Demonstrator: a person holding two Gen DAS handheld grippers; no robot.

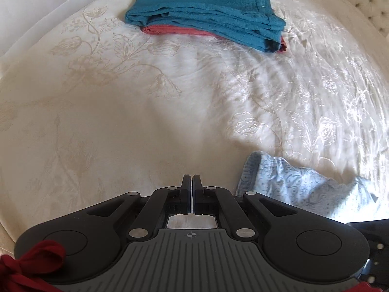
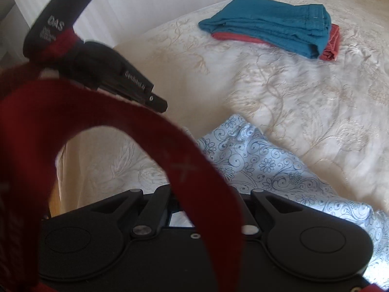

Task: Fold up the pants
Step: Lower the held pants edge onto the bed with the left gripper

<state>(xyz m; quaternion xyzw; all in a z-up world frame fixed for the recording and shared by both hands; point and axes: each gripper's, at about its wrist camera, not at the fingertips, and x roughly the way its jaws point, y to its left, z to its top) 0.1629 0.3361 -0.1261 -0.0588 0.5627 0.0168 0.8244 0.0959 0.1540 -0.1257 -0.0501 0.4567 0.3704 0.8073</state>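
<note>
Two folded pants (image 1: 206, 14) stacked on bed (image 1: 121, 121), left gripper (image 1: 192, 182) closed empty, right gripper (image 2: 206, 194) clamping red cloth (image 2: 194, 170).

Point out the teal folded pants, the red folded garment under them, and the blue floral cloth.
teal folded pants (image 1: 206, 17), left wrist view, middle of top layer.
red folded garment (image 2: 330, 46), right wrist view, exposed right end.
blue floral cloth (image 2: 265, 168), right wrist view, patterned middle.

Sunlit cream floral bedspread (image 1: 121, 112); tufted headboard (image 1: 364, 2)
</note>
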